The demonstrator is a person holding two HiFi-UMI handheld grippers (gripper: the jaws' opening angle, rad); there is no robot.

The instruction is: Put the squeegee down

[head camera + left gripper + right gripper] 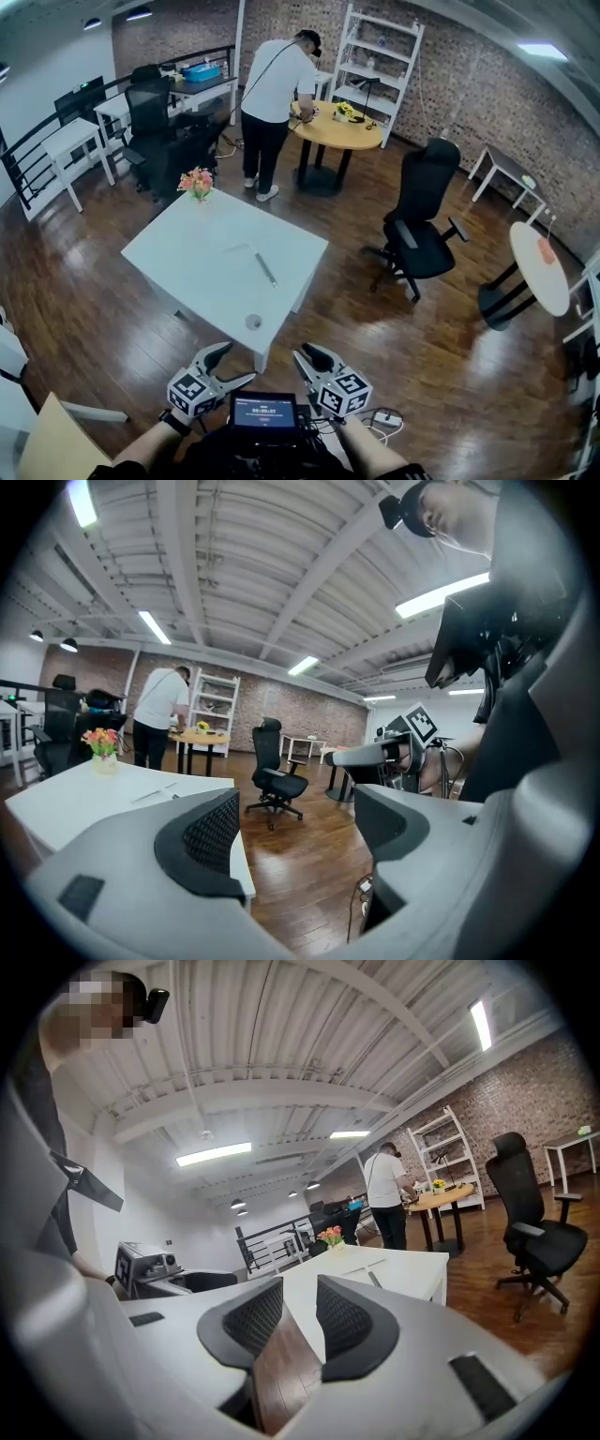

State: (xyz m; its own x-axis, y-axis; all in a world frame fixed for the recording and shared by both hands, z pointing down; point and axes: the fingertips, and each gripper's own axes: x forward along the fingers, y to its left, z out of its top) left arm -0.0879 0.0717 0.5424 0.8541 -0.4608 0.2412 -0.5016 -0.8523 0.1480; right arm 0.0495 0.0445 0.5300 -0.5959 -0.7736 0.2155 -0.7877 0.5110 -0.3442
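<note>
Holding both claws low and close to your body, you are standing back from the white square worktop (187, 253) on a dark wooden floor. Your left claw (234, 363) is gaping wide with nothing between its grey jaws. Through the gap you are seeing only floor and a black office chair (274, 778). Your right claw (312, 356) is standing narrow, its ribbed black pads (253, 1316) parted by a thin slot, and it is gripping nothing either. The slim dark-handled squeegee (265, 270) is lying flat on the worktop near its middle, well apart from both claws and touched by neither. A small round grey object (253, 322) is sitting near the worktop corner closest to you. A little vase of pink and orange flowers (197, 183) is standing at the far corner. Beyond it, a person in a white shirt (275, 89) is leaning over a round wooden table (342, 133).
</note>
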